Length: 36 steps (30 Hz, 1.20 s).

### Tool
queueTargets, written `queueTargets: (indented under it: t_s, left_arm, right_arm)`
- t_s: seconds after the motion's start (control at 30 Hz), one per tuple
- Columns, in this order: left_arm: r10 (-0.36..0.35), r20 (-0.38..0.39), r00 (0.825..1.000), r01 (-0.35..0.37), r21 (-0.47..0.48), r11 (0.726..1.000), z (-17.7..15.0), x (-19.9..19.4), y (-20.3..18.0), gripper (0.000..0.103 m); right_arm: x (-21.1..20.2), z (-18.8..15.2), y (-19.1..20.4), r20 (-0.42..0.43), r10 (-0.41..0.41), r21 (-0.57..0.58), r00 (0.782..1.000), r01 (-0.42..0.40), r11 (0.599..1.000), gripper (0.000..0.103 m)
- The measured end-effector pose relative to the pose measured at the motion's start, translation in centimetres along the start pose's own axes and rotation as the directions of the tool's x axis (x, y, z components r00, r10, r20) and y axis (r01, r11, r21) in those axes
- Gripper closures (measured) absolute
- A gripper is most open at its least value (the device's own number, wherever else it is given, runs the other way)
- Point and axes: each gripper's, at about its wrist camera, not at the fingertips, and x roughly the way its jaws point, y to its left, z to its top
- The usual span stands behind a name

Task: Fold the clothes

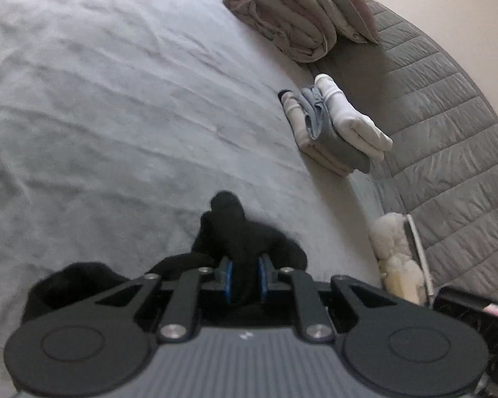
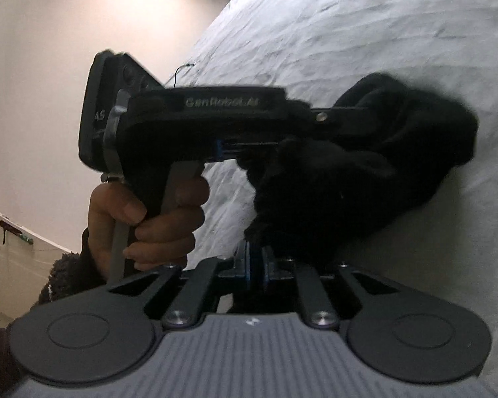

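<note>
A black garment [image 1: 239, 232] hangs bunched just above the pale grey bed sheet [image 1: 116, 99]. My left gripper [image 1: 244, 273] is shut on it, the cloth pinched between the blue pads. In the right wrist view the same black garment [image 2: 365, 172] bulges in front of me. My right gripper [image 2: 254, 262] is shut on its lower edge. The left gripper's body [image 2: 215, 122] crosses that view sideways, held by a hand [image 2: 149, 219], its fingers buried in the cloth.
A stack of folded clothes [image 1: 335, 126] lies near the bed's right side. A rolled pale blanket [image 1: 282, 16] and a pillow lie farther back. A grey quilted cover [image 1: 441, 126] runs along the right. A fluffy cream item [image 1: 395, 252] sits near the corner.
</note>
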Motion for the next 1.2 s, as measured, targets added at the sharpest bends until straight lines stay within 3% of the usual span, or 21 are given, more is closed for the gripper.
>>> queueTargets:
  t_s: [0.1, 0.13, 0.17, 0.23, 0.37, 0.47, 0.57, 0.63, 0.73, 0.8, 0.83, 0.87, 0.93, 0.97, 1.07, 1.2]
  left_arm:
    - [0.019, 0.038, 0.999, -0.019, -0.006, 1.000, 0.2, -1.0, 0.0, 0.070]
    - [0.027, 0.059, 0.998, -0.027, -0.011, 1.000, 0.2, -1.7, 0.0, 0.063]
    - [0.039, 0.082, 0.996, -0.038, -0.011, 0.999, 0.3, -2.4, 0.0, 0.057]
    - [0.059, 0.113, 0.992, -0.059, -0.006, 0.998, 0.3, -3.6, -0.2, 0.052]
    - [0.078, 0.131, 0.988, -0.082, 0.026, 0.996, 0.2, -5.0, -0.1, 0.040]
    - [0.095, 0.114, 0.989, -0.105, 0.084, 0.991, -0.4, -5.2, -0.7, 0.030]
    - [0.118, 0.075, 0.990, -0.129, 0.161, 0.979, -1.4, -4.6, -1.6, 0.027]
    - [0.138, 0.071, 0.988, -0.150, 0.212, 0.966, -2.2, -4.2, -2.4, 0.027]
    - [0.163, 0.086, 0.983, -0.181, 0.280, 0.943, -3.4, -3.6, -3.4, 0.029]
    - [0.178, 0.100, 0.979, -0.201, 0.321, 0.925, -4.0, -3.2, -4.0, 0.039]
    - [0.190, 0.104, 0.976, -0.215, 0.339, 0.916, -4.2, -3.0, -4.2, 0.049]
    - [0.203, 0.109, 0.973, -0.229, 0.356, 0.906, -4.5, -2.8, -4.4, 0.058]
    - [0.223, 0.124, 0.967, -0.254, 0.363, 0.897, -4.5, -2.9, -4.3, 0.069]
    - [0.231, 0.133, 0.964, -0.264, 0.362, 0.894, -4.5, -3.1, -4.1, 0.076]
    - [0.225, 0.171, 0.959, -0.269, 0.310, 0.912, -4.0, -4.6, -3.2, 0.095]
    - [0.230, 0.232, 0.945, -0.284, 0.238, 0.929, -3.2, -6.8, -1.9, 0.096]
  right_arm:
    - [-1.2, 0.3, -0.3, 0.035, -0.024, 0.009, 0.999, 0.024, 1.000, 0.086]
    - [-1.6, 0.6, -0.3, 0.055, -0.036, 0.018, 0.998, 0.035, 0.999, 0.081]
    - [-2.2, 0.8, -0.6, 0.081, -0.050, 0.032, 0.995, 0.047, 0.998, 0.064]
    - [-3.4, 1.0, -1.2, 0.141, -0.078, 0.061, 0.987, 0.070, 0.996, 0.055]
    - [-5.3, 1.7, -2.6, 0.230, -0.113, 0.142, 0.967, 0.081, 0.987, 0.055]
    - [-5.6, 2.1, -4.0, 0.284, -0.184, 0.217, 0.941, 0.124, 0.968, 0.055]
    - [-4.8, 2.7, -4.9, 0.306, -0.278, 0.277, 0.911, 0.194, 0.941, 0.055]
    - [-3.7, 2.9, -5.3, 0.298, -0.308, 0.289, 0.904, 0.222, 0.931, 0.055]
    - [-1.9, 2.9, -5.4, 0.290, -0.335, 0.284, 0.896, 0.254, 0.925, 0.055]
    - [-0.7, 2.8, -4.9, 0.293, -0.349, 0.255, 0.890, 0.279, 0.926, 0.054]
    - [-0.1, 2.7, -4.7, 0.294, -0.356, 0.241, 0.887, 0.292, 0.926, 0.054]
    - [0.4, 2.7, -4.4, 0.297, -0.363, 0.227, 0.883, 0.304, 0.925, 0.060]
    - [0.2, 2.6, -4.0, 0.315, -0.372, 0.201, 0.873, 0.321, 0.925, 0.084]
    - [0.1, 2.6, -3.8, 0.325, -0.376, 0.187, 0.868, 0.330, 0.925, 0.085]
    - [-0.2, 2.4, -3.3, 0.353, -0.387, 0.148, 0.852, 0.357, 0.922, 0.087]
    - [-0.8, 2.3, -2.5, 0.392, -0.398, 0.097, 0.829, 0.394, 0.914, 0.088]
